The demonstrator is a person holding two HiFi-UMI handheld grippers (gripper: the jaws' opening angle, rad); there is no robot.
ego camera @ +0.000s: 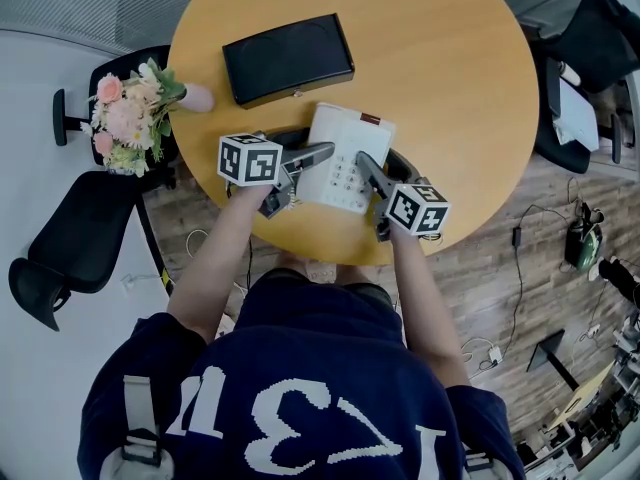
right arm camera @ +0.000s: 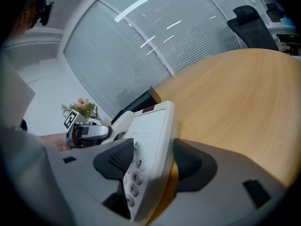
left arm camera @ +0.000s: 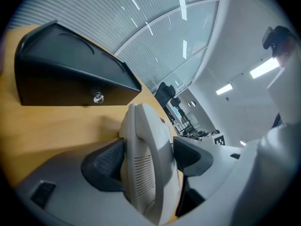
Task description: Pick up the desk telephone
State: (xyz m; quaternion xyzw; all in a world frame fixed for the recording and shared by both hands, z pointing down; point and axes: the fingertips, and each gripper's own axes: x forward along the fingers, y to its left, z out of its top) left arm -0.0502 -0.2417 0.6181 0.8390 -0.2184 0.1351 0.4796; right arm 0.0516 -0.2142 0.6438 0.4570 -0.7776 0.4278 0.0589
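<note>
Desk telephone [right arm camera: 153, 126]; keys [right arm camera: 136, 177] 3, 6, 9 beside right gripper [right arm camera: 153, 149] fingers [right arm camera: 118, 157]

Desk telephone [ego camera: 345, 153] on table [ego camera: 450, 88], near its 6 o'clock edge. Case [ego camera: 288, 58] at the telephone's 11 o'clock; flowers [ego camera: 130, 118] at 9 — beyond the rim. Left gripper [ego camera: 310, 163] straddles its 9 o'clock side, right gripper [ego camera: 372, 168] its 3.

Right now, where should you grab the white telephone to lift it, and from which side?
Probably by its two long edges, from the near side: left gripper around the handset, right gripper around the keypad edge. The telephone lies flat and wide, so two grips should keep it level.
</note>
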